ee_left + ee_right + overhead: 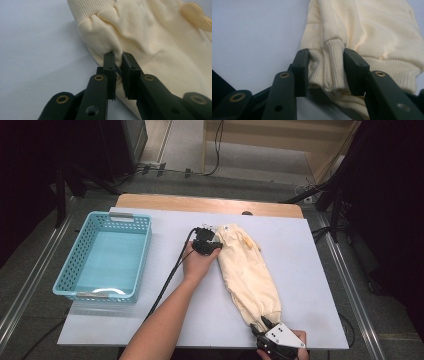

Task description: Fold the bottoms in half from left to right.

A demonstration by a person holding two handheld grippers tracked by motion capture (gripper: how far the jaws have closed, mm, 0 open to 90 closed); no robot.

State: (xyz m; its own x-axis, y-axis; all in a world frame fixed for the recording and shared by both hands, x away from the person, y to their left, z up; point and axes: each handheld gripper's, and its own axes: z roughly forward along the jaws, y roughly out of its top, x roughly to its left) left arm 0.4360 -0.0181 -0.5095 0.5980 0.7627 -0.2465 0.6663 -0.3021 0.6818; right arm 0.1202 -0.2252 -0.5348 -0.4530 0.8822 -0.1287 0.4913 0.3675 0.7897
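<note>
— Pinching what, that right gripper (325,72)?
— The ribbed cuff (329,67) of the cream pants (247,270), bunched between its jaws.
— And farther up?
— The left gripper (119,71) is squeezed nearly shut on a thin fold by the waistband (90,8).
— Beyond it?
— A blue basket (75,252), well off to its left on the white table (305,270).

No readable text, label, brand, number or sign in any view. Cloth (249,270), basket (82,251), table (310,270), grippers: all unmarked as far as visible.
</note>
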